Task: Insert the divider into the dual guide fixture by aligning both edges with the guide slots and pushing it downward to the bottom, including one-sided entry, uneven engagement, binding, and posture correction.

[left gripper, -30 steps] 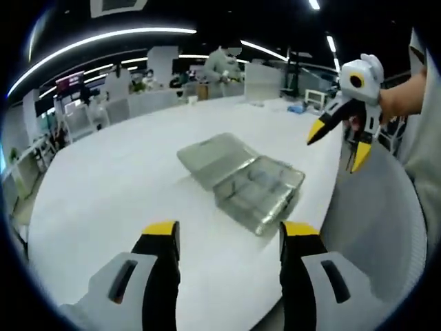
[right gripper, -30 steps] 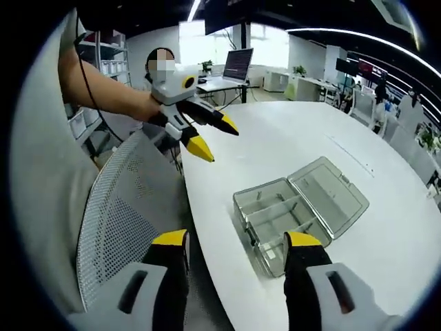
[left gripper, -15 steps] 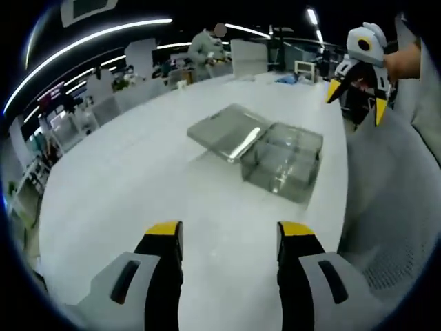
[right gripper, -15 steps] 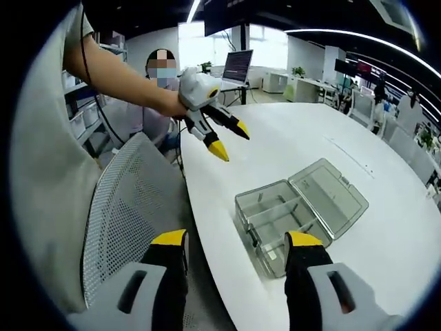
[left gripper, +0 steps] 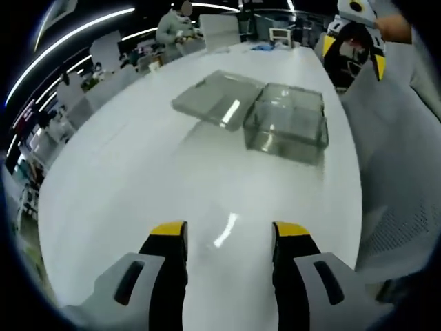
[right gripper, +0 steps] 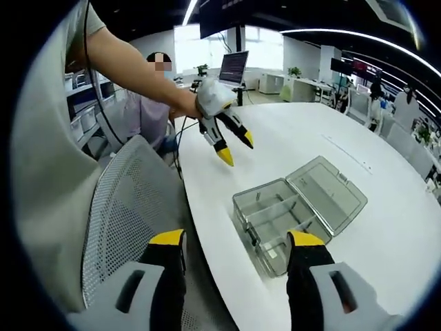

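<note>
Two grippers hang over the white table [left gripper: 124, 179], both with jaws spread wide and nothing between them; the left gripper [left gripper: 227, 238] looks down the table at the clear box [left gripper: 286, 124], which lies ahead and a little to the right of its jaws, well apart from them; the box's open lid [left gripper: 217, 100] lies flat on the left of it in this view. In the right gripper view the right gripper [right gripper: 238, 248] is just short of the box [right gripper: 275, 221], whose near corner sits between its yellow tips in the picture; dividers stand inside, though which one is the task's I cannot tell. The left gripper [right gripper: 233, 143] appears there too, above the table on the far left of the box, tips pointing down toward it. Box and lid together run long from near left to far right; judging by this, the right gripper is the nearer, and would reach forward and down.
</note>
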